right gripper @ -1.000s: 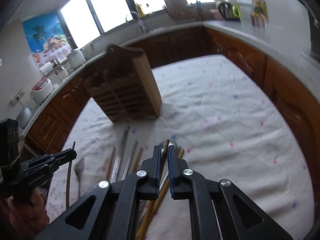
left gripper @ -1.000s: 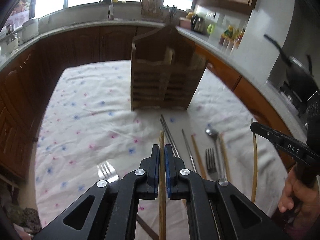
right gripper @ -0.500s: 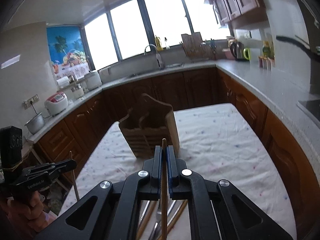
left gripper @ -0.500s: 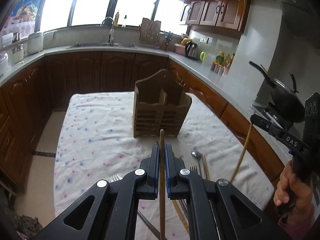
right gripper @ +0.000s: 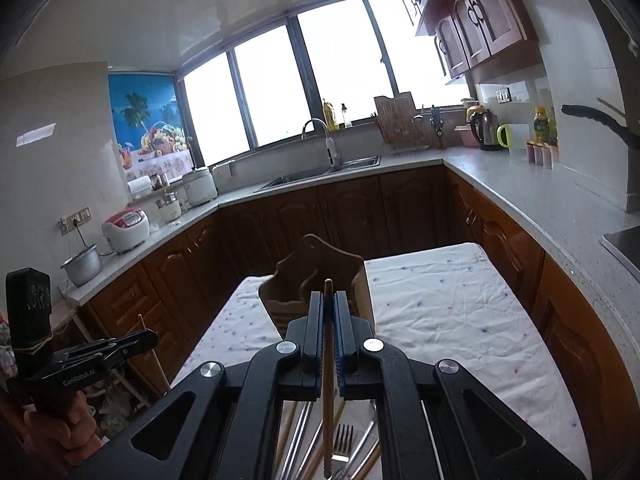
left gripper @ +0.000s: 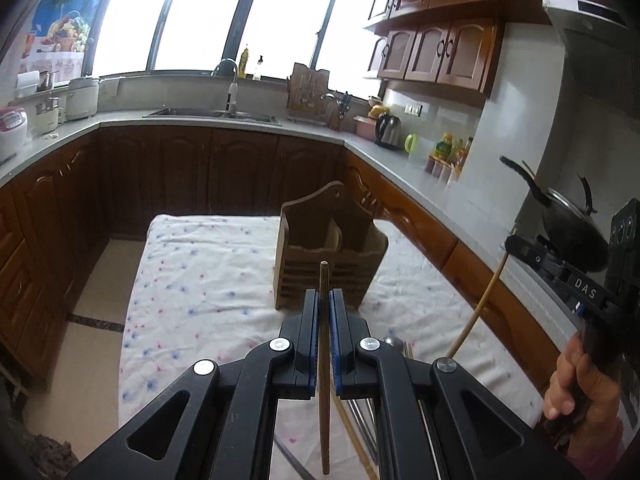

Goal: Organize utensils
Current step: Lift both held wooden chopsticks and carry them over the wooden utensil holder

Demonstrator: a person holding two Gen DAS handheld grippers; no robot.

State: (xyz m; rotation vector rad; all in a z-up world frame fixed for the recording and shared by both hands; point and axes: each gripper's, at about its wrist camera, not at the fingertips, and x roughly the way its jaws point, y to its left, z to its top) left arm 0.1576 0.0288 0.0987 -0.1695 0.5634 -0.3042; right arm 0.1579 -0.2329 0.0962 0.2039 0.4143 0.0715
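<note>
Both grippers now ride higher than a second ago, lifted off the cloth short of the wooden holder (left gripper: 328,256).

Left gripper (left gripper: 325,308): clamped on one chopstick (left gripper: 325,380).
Right gripper (right gripper: 329,312): clamped on another chopstick (right gripper: 328,380).
Step, as judged: carrying.
Next: tip each stick upright over a compartment, then let go.

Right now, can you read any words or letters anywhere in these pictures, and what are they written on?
"DAS": on the side of the right gripper, seen from the left wrist.
"GenRobot.AI": on the side of the left gripper, seen from the right wrist.
The labels on the bottles by the kettle are too small to read.
</note>
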